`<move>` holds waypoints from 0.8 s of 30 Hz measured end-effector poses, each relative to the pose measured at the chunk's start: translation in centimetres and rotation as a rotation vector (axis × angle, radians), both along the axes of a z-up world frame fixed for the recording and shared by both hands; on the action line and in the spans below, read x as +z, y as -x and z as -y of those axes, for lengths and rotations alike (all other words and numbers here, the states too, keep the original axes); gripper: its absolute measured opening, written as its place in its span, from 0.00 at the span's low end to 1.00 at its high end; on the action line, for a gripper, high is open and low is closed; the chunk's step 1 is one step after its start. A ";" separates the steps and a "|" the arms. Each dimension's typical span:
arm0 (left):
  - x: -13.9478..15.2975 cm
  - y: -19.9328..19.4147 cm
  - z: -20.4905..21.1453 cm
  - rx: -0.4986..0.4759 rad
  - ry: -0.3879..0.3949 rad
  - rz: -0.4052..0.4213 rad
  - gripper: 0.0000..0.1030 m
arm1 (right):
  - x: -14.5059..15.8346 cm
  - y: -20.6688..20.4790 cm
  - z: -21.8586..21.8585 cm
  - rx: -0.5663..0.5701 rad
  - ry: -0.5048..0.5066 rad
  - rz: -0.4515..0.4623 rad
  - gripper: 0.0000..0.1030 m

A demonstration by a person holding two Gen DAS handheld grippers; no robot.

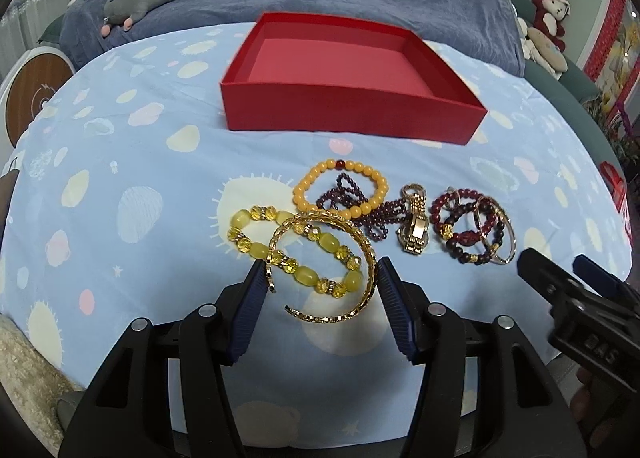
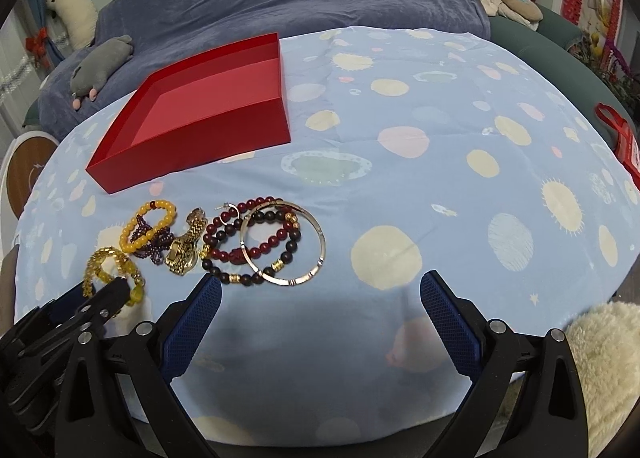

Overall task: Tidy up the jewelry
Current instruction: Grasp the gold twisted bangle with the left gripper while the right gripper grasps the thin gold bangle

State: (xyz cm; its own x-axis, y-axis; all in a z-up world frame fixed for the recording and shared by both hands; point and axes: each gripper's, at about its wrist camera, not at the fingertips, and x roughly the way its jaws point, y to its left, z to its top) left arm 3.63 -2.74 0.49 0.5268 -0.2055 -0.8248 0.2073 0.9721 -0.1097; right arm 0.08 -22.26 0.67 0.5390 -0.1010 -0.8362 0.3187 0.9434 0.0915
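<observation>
On the blue spotted desk (image 1: pixel 120 146), the left hand-held gripper (image 1: pixel 322 272) straddles a gold cuff (image 1: pixel 362 254), its pads touching the cuff's sides, though whether it truly clamps it is unclear. Under the cuff lies a yellow bracelet (image 1: pixel 256 246). Beyond sit an orange bracelet (image 1: pixel 304 186), purple beads (image 1: pixel 344 194), a watch (image 1: pixel 416 226) and dark-red bracelets (image 2: pixel 260 246). The right hand-held gripper (image 2: pixel 320 290) hangs wide open, holding nothing. An open red box (image 1: pixel 344 110) stands behind the jewelry.
</observation>
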 end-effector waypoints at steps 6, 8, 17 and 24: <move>1.2 -0.3 -1.7 0.039 0.040 0.006 0.52 | -1.2 -2.7 -0.1 0.047 -0.017 -0.032 0.88; 1.3 -0.4 -2.0 0.047 0.044 0.004 0.52 | -1.8 -3.4 -0.2 0.064 -0.016 -0.047 0.82; 1.3 -0.7 -2.2 0.053 0.045 -0.008 0.52 | -2.3 -4.5 -0.9 0.141 -0.027 -0.054 0.53; 2.0 -0.7 -2.3 0.045 0.047 -0.006 0.52 | -1.1 -3.2 -0.6 0.127 -0.066 -0.020 0.53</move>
